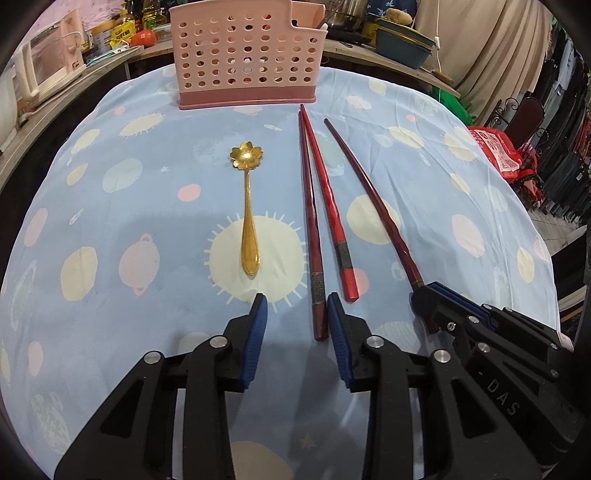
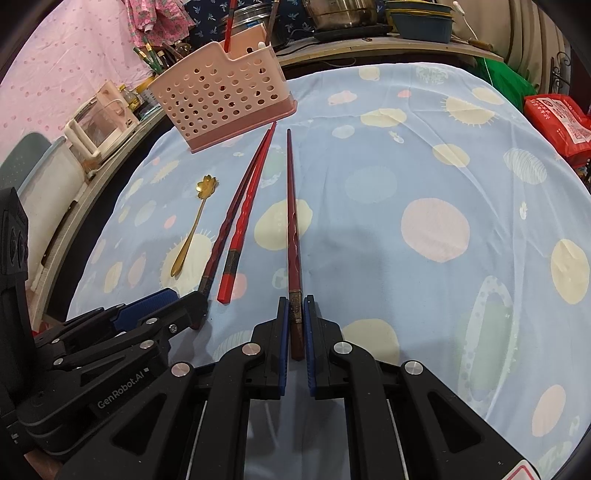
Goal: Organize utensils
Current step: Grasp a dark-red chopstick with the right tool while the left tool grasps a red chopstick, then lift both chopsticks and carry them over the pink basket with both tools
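Three chopsticks and a gold flower-bowl spoon [image 1: 249,221] [image 2: 192,229] lie on the blue patterned cloth in front of a pink perforated holder [image 1: 247,59] [image 2: 221,99]. My left gripper [image 1: 295,306] [image 2: 184,306] is open, with the butt of a dark red chopstick [image 1: 310,221] [image 2: 221,236] lying between its blue pads, close to the right one. A bright red chopstick [image 1: 328,206] [image 2: 240,229] lies just right of it. My right gripper [image 2: 296,314] [image 1: 428,299] is shut on the butt of the third chopstick [image 2: 293,221] [image 1: 373,199], which rests on the cloth. A red chopstick [image 2: 229,26] stands in the holder.
The table edge [image 1: 546,258] drops off at the right beside a red bag [image 1: 498,151] [image 2: 561,118]. Behind the holder a counter carries a white appliance [image 1: 48,62] [image 2: 96,125], bottles, metal pots and teal basins [image 1: 402,44].
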{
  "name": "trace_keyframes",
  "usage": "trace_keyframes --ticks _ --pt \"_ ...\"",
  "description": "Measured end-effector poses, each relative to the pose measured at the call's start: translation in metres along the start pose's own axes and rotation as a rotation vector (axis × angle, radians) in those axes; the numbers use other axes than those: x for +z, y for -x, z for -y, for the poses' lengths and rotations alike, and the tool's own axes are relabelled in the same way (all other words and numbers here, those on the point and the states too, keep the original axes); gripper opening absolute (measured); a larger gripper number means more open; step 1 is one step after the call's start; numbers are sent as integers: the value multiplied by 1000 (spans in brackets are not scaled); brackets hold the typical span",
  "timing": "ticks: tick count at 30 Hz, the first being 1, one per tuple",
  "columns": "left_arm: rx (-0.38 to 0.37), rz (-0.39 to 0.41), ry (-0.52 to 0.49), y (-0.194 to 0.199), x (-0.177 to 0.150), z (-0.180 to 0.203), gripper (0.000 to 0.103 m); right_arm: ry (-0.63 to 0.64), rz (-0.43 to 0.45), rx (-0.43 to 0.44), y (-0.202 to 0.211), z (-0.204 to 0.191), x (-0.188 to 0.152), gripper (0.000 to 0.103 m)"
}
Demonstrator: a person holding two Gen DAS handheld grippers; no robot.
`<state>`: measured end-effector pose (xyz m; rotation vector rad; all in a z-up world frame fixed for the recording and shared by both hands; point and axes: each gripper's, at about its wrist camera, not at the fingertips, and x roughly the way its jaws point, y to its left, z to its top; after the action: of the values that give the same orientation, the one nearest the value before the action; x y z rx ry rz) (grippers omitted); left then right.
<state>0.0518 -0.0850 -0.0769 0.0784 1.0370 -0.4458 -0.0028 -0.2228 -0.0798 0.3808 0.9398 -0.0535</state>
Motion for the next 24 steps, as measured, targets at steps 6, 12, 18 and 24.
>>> trace_keyframes --ticks 6,12,18,24 --pt "9 4 -6 -2 1 3 31 4 0 -3 0 -1 1 8" --pt "-8 7 -29 -2 0 8 14 6 -1 -7 0 -2 0 8" --pt "-30 3 -28 2 -4 5 7 8 2 -6 1 -3 0 8" --pt "-53 25 -4 17 -2 0 7 13 25 -1 12 -8 1 8"
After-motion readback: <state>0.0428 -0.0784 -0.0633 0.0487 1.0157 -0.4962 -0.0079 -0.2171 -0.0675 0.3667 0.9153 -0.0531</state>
